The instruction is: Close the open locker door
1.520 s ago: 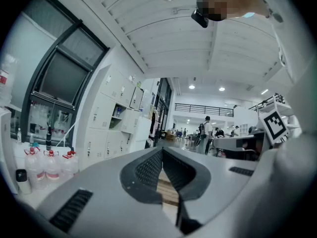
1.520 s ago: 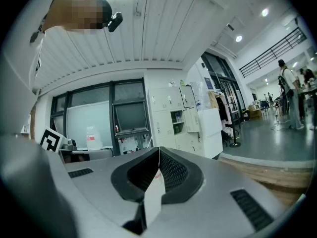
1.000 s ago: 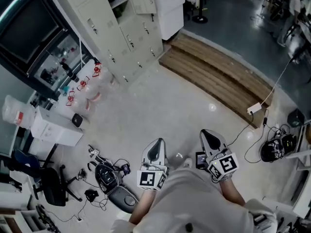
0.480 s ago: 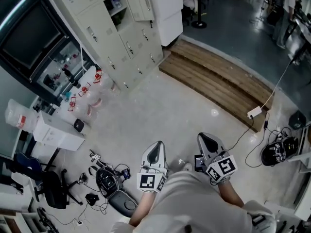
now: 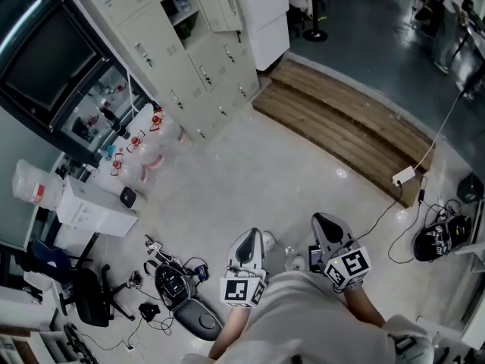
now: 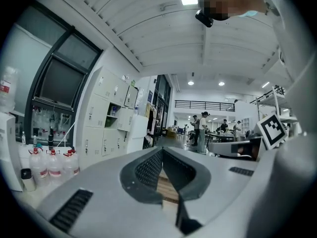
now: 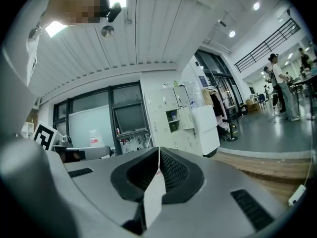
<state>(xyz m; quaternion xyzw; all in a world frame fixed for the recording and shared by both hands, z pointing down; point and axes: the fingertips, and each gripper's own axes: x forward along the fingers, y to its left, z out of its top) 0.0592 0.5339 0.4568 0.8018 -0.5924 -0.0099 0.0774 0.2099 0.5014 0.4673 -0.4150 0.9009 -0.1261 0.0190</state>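
The beige lockers [image 5: 178, 48] stand at the far upper left of the head view. One upper compartment [image 5: 182, 6] is open, its door [image 5: 220, 4] swung out to the right. My left gripper [image 5: 247, 243] and right gripper [image 5: 327, 230] are held low, close to the person's body and far from the lockers. Both are shut with nothing between them. In the left gripper view the jaws [image 6: 162, 150] meet at the tip, with the lockers [image 6: 101, 128] ahead on the left. The right gripper [image 7: 158, 150] faces the open compartment [image 7: 173, 118] from afar.
A white cabinet [image 5: 261, 14] stands right of the lockers, with a wooden platform [image 5: 341, 123] beside it. Water bottles [image 5: 144, 146], a white box [image 5: 91, 207], an office chair [image 5: 83, 294] and cabled gear [image 5: 178, 283] line the left. A power strip [image 5: 403, 176] lies right.
The head view has drifted a little, so the lockers and floor sit slightly differently in frame. Both grippers stay shut near the body, a touch lower in the picture.
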